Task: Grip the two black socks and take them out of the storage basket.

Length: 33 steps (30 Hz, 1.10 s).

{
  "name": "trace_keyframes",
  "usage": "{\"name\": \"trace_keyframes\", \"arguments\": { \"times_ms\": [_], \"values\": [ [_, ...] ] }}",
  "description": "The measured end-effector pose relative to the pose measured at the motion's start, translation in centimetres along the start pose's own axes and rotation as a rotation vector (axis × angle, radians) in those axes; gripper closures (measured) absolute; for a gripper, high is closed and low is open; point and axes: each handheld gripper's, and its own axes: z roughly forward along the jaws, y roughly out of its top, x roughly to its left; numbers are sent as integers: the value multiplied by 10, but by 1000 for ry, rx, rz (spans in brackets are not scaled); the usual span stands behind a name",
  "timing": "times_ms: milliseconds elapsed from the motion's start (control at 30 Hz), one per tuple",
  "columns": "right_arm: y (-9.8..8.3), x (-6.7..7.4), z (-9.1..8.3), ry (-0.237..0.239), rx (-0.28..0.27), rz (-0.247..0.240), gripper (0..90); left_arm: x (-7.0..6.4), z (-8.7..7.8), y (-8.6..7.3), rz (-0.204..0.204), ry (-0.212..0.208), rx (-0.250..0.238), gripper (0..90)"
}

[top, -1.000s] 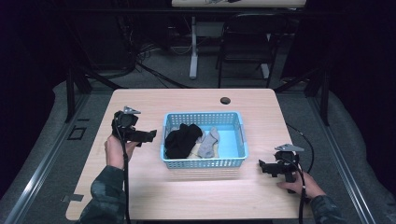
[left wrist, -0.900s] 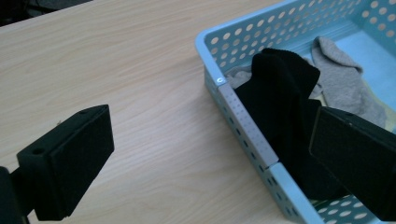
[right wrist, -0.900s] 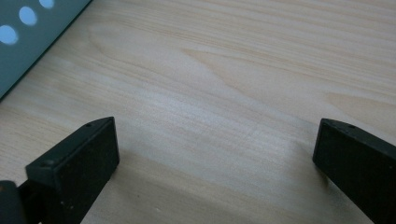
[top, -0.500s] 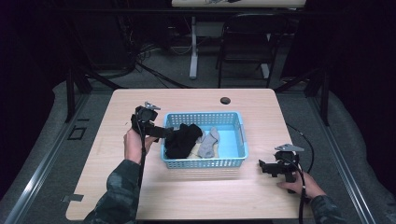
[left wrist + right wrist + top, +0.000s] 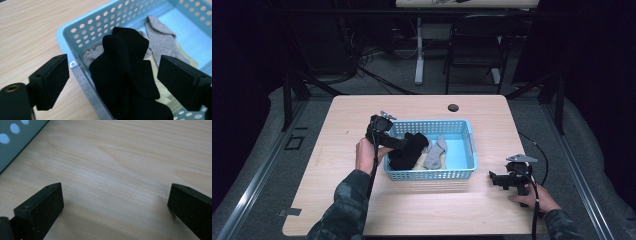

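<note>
A light blue perforated basket [image 5: 464,168] sits in the middle of the wooden table [image 5: 422,215]. Inside lie a black sock [image 5: 407,150] at the left and a grey sock [image 5: 434,153] beside it. My left gripper [image 5: 398,143] reaches over the basket's left rim, open. In the left gripper view its jaws straddle the black sock [image 5: 125,75] without touching it; the grey sock [image 5: 160,40] lies beyond, and a second grey piece [image 5: 91,53] peeks from under the black one. My right gripper [image 5: 495,179] rests open low over bare wood, right of the basket [image 5: 15,140].
A small dark round spot [image 5: 453,107] marks the table's far edge. A chair [image 5: 477,45] and a table leg [image 5: 418,55] stand behind the table on the dark floor. A pale yellowish sheet [image 5: 167,100] lines the basket bottom under the socks.
My left gripper has travelled right from the table's left part to over the basket's left rim, above the black sock. The right gripper has stayed put.
</note>
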Motion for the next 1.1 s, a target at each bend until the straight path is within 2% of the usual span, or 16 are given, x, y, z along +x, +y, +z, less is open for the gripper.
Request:
{"name": "trace_keyframes", "arguments": {
  "times_ms": [100,133,333,567,700,933,1100],
  "values": [
    [0,0,0,0,0,0,0,-3,4,1,15,-3,16,156],
    [0,0,0,0,0,-1,0,-4,5,1,19,-5,20,191],
    [0,0,0,0,0,0,0,-7,10,1,30,-15,33,275],
    [0,0,0,0,0,0,0,-9,18,1,47,-35,70,403],
    [0,0,0,0,0,0,0,-10,22,1,44,-47,80,466],
    [0,0,0,0,0,0,0,-9,27,1,42,-50,108,510],
    [0,0,0,0,0,0,0,-9,29,0,41,-52,119,596]
  ]
}}
